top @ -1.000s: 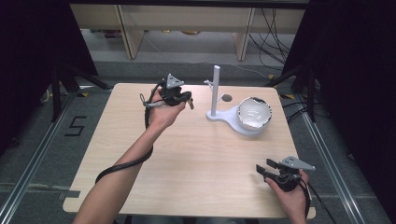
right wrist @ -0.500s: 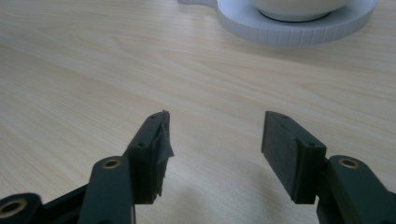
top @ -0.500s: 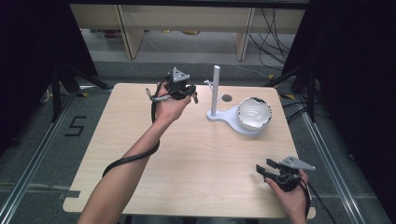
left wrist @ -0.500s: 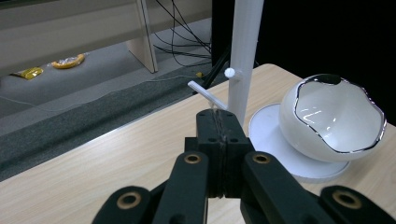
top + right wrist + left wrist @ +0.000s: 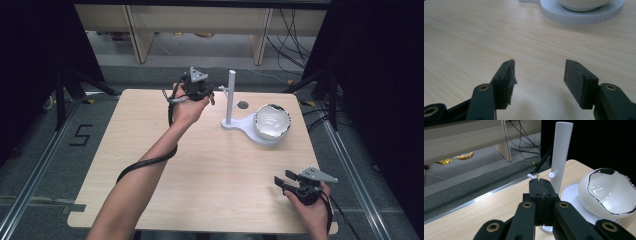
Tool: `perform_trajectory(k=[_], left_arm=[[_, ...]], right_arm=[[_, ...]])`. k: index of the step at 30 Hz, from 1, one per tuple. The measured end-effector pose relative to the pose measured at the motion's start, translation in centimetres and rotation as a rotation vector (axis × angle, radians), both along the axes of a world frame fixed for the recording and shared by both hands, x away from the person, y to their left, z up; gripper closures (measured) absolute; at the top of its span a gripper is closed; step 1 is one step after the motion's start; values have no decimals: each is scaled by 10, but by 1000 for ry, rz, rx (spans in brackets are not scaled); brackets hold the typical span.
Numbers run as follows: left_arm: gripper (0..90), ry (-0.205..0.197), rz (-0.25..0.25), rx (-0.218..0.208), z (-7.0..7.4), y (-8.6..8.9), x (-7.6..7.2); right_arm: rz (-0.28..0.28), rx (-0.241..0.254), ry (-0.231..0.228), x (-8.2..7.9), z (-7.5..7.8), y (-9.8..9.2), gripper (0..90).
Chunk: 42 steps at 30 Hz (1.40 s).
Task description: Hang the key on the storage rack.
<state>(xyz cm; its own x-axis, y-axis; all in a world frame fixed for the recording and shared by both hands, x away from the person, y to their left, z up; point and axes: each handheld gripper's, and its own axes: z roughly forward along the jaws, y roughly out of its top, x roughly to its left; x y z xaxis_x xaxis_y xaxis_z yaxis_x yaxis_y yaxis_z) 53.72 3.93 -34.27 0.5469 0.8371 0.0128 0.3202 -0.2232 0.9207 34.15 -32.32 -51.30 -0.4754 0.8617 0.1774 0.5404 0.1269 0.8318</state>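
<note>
Here the left gripper (image 5: 209,95) is hanging above the far part of the table (image 5: 150,130), just left of the white post (image 5: 231,95), with its jaws pressed together and nothing between them. In the left gripper view the closed jaws are pointing at the post (image 5: 560,157), whose small side peg (image 5: 552,174) is sitting just beyond the tips; whether the tips are touching it I cannot tell. The post is standing upright on a flat white stand (image 5: 245,129) lying toward the far right of the table, and a white bowl (image 5: 272,121) is resting on the stand's round end, to the right of the post. A dark round hole (image 5: 243,105) is showing in the tabletop just behind the stand, near the far edge.

The right gripper (image 5: 284,180) is sitting low by the near right corner, close to the near edge, its jaws spread apart and empty. Bare wood is lying open between the two hands, so the whole middle and left side of the table is giving free room. In the right gripper view the stand's rim (image 5: 584,15) is lying well ahead of the spread fingers (image 5: 576,80).
</note>
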Motion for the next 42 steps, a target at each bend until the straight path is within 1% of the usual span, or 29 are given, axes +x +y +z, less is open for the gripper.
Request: perform_trajectory(k=[1,2,3,5,7,8,13,14,16,18,19,21,22,23,24,27,30,31,32,33,34,35,36,38,40,42], left_arm=[[891,-1,-3,4,0,-1,1],[891,-2,0,-2,1,-2,1],[891,-5,-2,3,1,-2,2],[891,-6,2,-2,1,-4,2],[891,-6,0,3,2,-5,3],[891,-7,2,-6,2,-6,3],[891,-16,-5,-3,5,-11,3],[891,-16,-5,-9,6,-13,3],[891,-17,-7,2,6,-15,4],[891,-15,-6,-4,6,-17,4],[891,-17,-7,1,6,-17,5],[891,-15,-8,6,6,-18,5],[891,-13,-6,3,6,-19,5],[891,-14,-5,2,6,-19,5],[891,-17,-6,6,6,-19,5],[891,-19,-4,5,6,-21,5],[891,-22,-5,16,7,-23,5],[891,-23,-5,20,8,-23,5],[890,-24,-5,22,8,-24,5],[891,-25,-5,18,8,-25,5],[890,-24,-6,22,8,-26,4],[890,-25,-6,28,8,-28,4],[890,-27,-5,35,8,-29,4],[890,-35,0,41,8,-31,5],[889,-37,1,42,9,-33,5],[888,-43,1,41,9,-35,5]], right_arm=[[-2,-10,-6,0,0,0,431],[-2,7,-9,0,-1,0,431],[-6,-3,-12,1,-1,0,431],[-8,-8,-12,1,-1,0,431],[-8,-9,-12,1,-1,0,431],[-8,-8,-12,1,-1,0,431],[-9,-10,-12,1,-1,0,432],[-6,-13,-6,0,0,-1,432],[-10,-11,-1,0,0,-1,432],[-6,-14,-4,0,0,-1,432],[-5,-14,-5,0,0,-1,432],[-8,-10,-13,1,-1,-1,431],[6,-35,-40,3,-1,-3,432],[6,-35,-41,3,-1,-3,432],[-8,-8,-10,1,-1,0,432],[-8,-9,-12,1,-1,0,432],[-12,-7,-6,0,-1,0,432],[-6,-11,-13,1,-1,0,432],[-4,-9,-12,1,-1,0,432],[-1,5,-10,0,-1,0,432],[-1,4,-10,0,-1,0,432],[0,-5,-20,1,-1,0,433],[-7,-7,-15,1,-1,0,433],[-3,-6,-16,1,-1,0,433],[0,4,-10,0,-1,0,433],[2,0,-4,0,0,0,433]])
